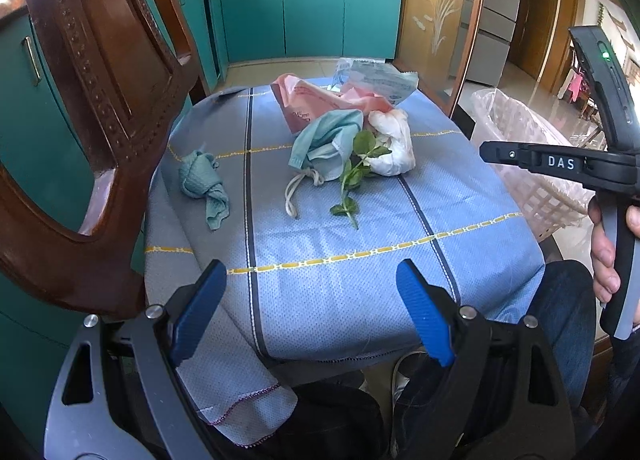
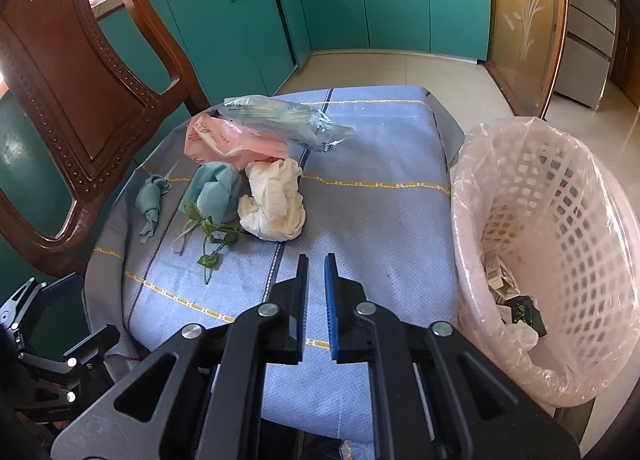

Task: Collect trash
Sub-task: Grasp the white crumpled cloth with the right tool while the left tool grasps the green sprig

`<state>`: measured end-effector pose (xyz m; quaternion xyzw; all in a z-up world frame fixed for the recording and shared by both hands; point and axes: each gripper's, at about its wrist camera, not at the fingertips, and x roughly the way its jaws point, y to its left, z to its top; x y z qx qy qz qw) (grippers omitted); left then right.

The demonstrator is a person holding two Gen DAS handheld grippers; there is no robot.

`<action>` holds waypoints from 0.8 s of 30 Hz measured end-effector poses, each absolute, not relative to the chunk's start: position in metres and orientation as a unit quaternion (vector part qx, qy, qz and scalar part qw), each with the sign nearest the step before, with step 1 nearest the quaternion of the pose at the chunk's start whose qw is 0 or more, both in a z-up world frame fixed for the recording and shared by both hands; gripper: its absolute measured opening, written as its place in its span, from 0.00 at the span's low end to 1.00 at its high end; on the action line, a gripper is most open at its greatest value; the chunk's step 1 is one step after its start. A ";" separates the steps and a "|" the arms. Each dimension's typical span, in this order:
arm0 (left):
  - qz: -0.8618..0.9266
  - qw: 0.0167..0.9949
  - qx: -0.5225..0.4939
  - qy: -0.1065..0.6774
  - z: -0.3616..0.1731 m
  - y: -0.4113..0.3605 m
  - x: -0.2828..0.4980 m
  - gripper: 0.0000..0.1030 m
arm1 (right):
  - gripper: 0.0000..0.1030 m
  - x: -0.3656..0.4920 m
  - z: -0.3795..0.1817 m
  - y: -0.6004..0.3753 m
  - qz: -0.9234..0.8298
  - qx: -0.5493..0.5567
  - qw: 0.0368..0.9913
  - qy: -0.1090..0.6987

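On the blue-and-grey cloth-covered counter (image 2: 380, 196), six pieces of trash lie left of the pink lattice plastic basket (image 2: 560, 244).
One pink bag (image 2: 224, 140), one clear wrapper (image 2: 276, 116), one white bag (image 2: 276, 200), one teal mask (image 2: 216, 192), one leafy sprig (image 2: 210, 236), one knotted teal rag (image 2: 151, 204). Left gripper (image 1: 308, 316) fingers released; right gripper (image 2: 317, 300) fingers clenched, empty.

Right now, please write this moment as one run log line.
left gripper: open, empty | right gripper: shut, empty | basket: some trash inside | table: white bag, leaf sprig, rag left
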<state>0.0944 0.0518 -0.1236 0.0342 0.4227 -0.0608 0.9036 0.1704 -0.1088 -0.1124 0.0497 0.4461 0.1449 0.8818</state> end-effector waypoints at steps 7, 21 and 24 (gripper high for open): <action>-0.062 0.900 0.035 0.429 -0.128 0.049 0.098 0.85 | 0.19 0.177 -0.113 -0.105 0.151 0.050 0.881 0.445; -0.048 0.895 0.048 0.441 -0.132 0.044 0.103 0.85 | 0.54 0.244 -0.165 -0.047 0.164 0.017 0.866 0.472; -0.047 0.893 0.047 0.445 -0.135 0.043 0.108 0.85 | 0.35 0.235 -0.164 -0.046 0.181 0.008 0.863 0.471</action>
